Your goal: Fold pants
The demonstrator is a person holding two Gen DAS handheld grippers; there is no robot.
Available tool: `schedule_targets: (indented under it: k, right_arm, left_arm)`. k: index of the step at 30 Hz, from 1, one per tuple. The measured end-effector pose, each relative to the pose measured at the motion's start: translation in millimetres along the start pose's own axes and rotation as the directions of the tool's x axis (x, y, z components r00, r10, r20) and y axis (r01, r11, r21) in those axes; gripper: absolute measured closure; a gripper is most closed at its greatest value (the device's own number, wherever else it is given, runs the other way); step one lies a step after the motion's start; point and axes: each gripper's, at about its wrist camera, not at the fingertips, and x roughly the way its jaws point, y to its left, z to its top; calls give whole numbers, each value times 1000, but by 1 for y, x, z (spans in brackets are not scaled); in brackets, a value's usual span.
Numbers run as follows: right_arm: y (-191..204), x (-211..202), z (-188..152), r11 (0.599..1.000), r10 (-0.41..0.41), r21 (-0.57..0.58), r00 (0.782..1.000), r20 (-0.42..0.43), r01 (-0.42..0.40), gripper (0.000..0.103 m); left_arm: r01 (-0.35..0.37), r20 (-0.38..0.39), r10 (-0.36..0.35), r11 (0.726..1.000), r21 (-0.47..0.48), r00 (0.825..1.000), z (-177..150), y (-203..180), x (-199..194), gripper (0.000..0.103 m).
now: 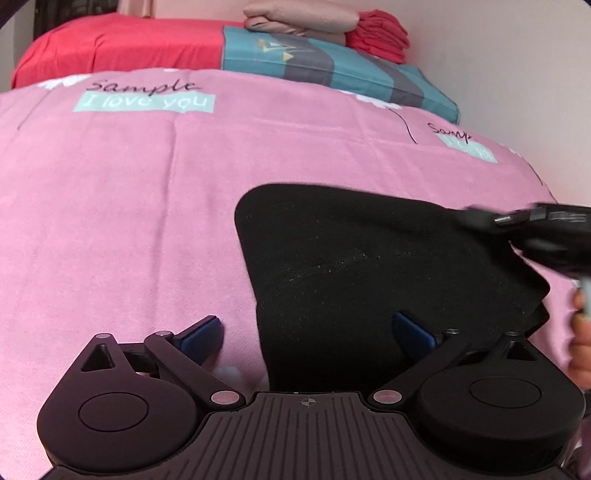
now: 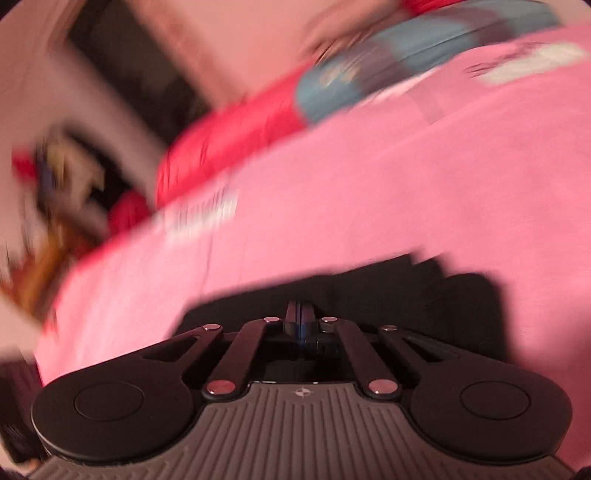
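Black fabric pants [image 1: 369,266] lie on the pink printed bedspread [image 1: 129,206]; folded cloth stack [image 1: 317,26] sits behind, on the striped pillow [image 1: 332,70].

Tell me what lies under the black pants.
The pants lie on the pink bedspread, which shows all around them in the left wrist view. The part directly beneath is covered, so anything else there cannot be seen.

Motion-blurred view, right gripper [image 2: 300,325] with fingers pressed together over black pants [image 2: 461,295], pink bedspread [image 2: 369,184], red sheet [image 2: 229,144] behind
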Motion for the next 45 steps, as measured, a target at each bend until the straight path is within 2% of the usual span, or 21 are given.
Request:
schedule_targets:
  k: [1, 2, 3, 4, 6, 8, 9, 10, 11, 13, 15, 17, 21, 24, 28, 31, 34, 37, 45]
  right_arm:
    - [2, -16, 1, 1000, -17, -20, 999, 38, 18, 88]
    - [7, -30, -2, 995, -40, -83, 997, 69, 46, 56]
    - [13, -42, -8, 987, -55, -145, 994, 92, 68, 31]
    - [18, -51, -17, 977, -70, -194, 992, 101, 89, 27]
    - [20, -57, -40, 946, -135, -287, 989, 66, 149, 31]
    - [14, -61, -67, 907, -230, -343, 970, 79, 243, 38]
    - [9, -66, -75, 907, -235, -337, 967, 94, 253, 36]
    - [2, -74, -80, 923, -229, -295, 969, 96, 247, 32]
    - [-4, -78, -82, 939, -238, -238, 969, 73, 249, 24]
    - [-28, -88, -88, 950, -279, -145, 960, -2, 276, 25]
    - [-38, -101, -96, 948, -297, -118, 955, -3, 295, 28]
    - [-34, -114, -99, 938, -324, -128, 946, -1, 321, 24]
    - [-18, -117, -97, 933, -325, -172, 946, -17, 318, 13]
    - [1, -113, -104, 921, -320, -244, 947, -34, 302, 10]
    - [12, -98, -110, 896, -344, -319, 937, -53, 311, 9]
    - [18, -92, -116, 873, -370, -362, 927, -57, 326, 9]
    - [20, -91, -120, 854, -389, -396, 920, -52, 338, 8]
    - [22, -91, -121, 837, -403, -423, 914, -49, 347, 7]
    - [24, -88, -123, 831, -408, -438, 911, -60, 343, 6]
  left_arm:
    - [-3, 0, 3, 1000, 4, 1000, 0, -1, 2, 0]
    - [-7, 1, 7, 1000, 5, 1000, 0, -3, 3, 0]
    - [-11, 4, 11, 1000, 9, 1000, 0, -5, 4, 0]
    - [-18, 7, 18, 1000, 14, 1000, 0, -6, 5, 0]
    - [-26, 10, 26, 1000, 13, 1000, -4, -7, 3, 0]
    - [-32, 3, 32, 999, 9, 999, -6, -7, -1, 0]
    - [-41, 1, 41, 999, 10, 999, -8, -7, -8, 0]
    - [-53, 2, 53, 998, 17, 999, -9, -8, -15, 0]
    - [-74, 2, 74, 997, 30, 997, -12, -10, -23, 0]
    - [-123, 6, 123, 991, 61, 992, -16, -16, -39, 0]
    - [-173, 20, 172, 980, 99, 985, -22, -23, -56, 0]
    - [-212, 21, 211, 969, 126, 977, -29, -29, -68, 0]
    - [-288, 5, 293, 937, 196, 956, -41, -36, -76, 0]
    - [-320, -14, 330, 924, 210, 944, -47, -34, -73, 0]
    - [-338, -45, 353, 919, 205, 934, -52, -27, -65, 0]
    - [-367, -37, 384, 904, 217, 923, -57, -25, -63, 0]
    - [-366, -45, 382, 908, 206, 923, -59, -22, -62, 0]
    - [-391, -46, 408, 896, 212, 912, -61, -21, -58, 0]
    - [-416, -56, 437, 883, 218, 898, -64, -17, -55, 0]
